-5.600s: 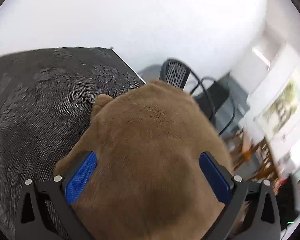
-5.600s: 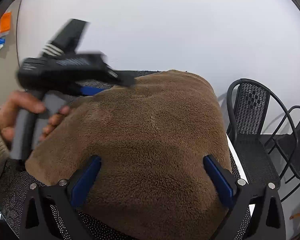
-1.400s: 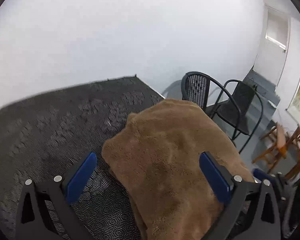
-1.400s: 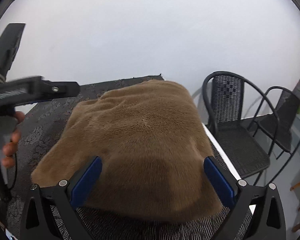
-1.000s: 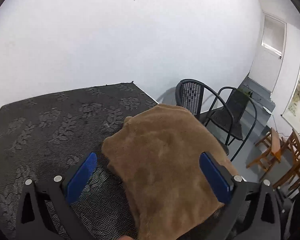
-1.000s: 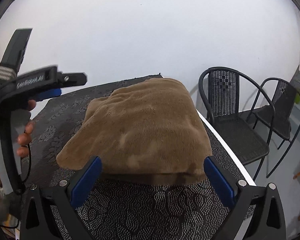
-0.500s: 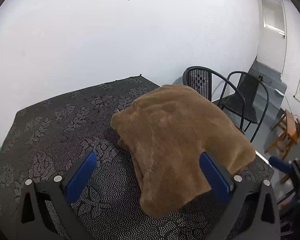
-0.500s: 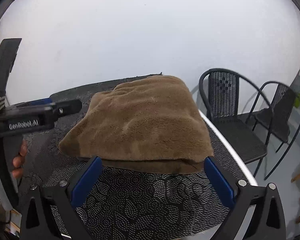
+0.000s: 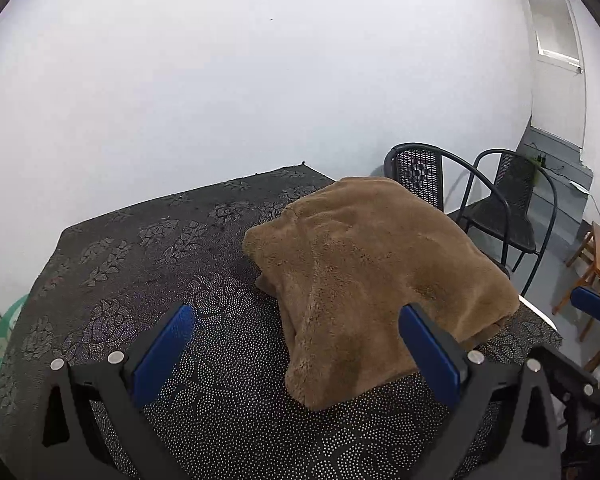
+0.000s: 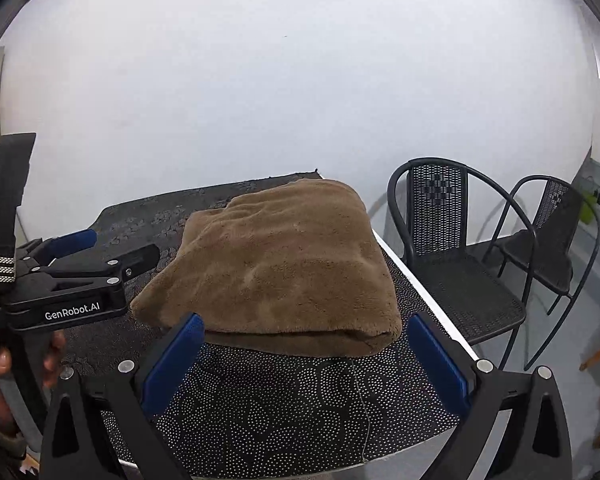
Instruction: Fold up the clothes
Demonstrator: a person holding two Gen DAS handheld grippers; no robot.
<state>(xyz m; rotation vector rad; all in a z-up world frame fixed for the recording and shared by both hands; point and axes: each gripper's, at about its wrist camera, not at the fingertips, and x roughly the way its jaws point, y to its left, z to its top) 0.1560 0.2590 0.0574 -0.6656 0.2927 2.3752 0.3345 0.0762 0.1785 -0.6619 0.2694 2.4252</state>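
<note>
Fleece (image 10: 284, 264), brown and folded into a thick bundle, lies on the dark patterned tablecloth (image 10: 300, 396) toward the table's right edge. Nearest, the right gripper (image 10: 306, 356) and left gripper (image 9: 296, 350) hover spread and empty, clear of it. Two black chairs (image 10: 452, 240) stand beyond.

Left claw (image 9: 296, 344) and right claw (image 10: 304, 356) both wide, empty.

1. The folded brown garment (image 10: 284, 264) is thick, plush fleece with a soft matt nap.
2. The worktop (image 9: 148, 280) wears a dark woven cloth, its patterns picked out in pale raised dots.
3. Each chair (image 10: 452, 248) is black perforated metal with a dull finish.
4. The right gripper (image 10: 306, 364) has matt black plastic arms and blue ribbed pads (image 10: 172, 360).
</note>
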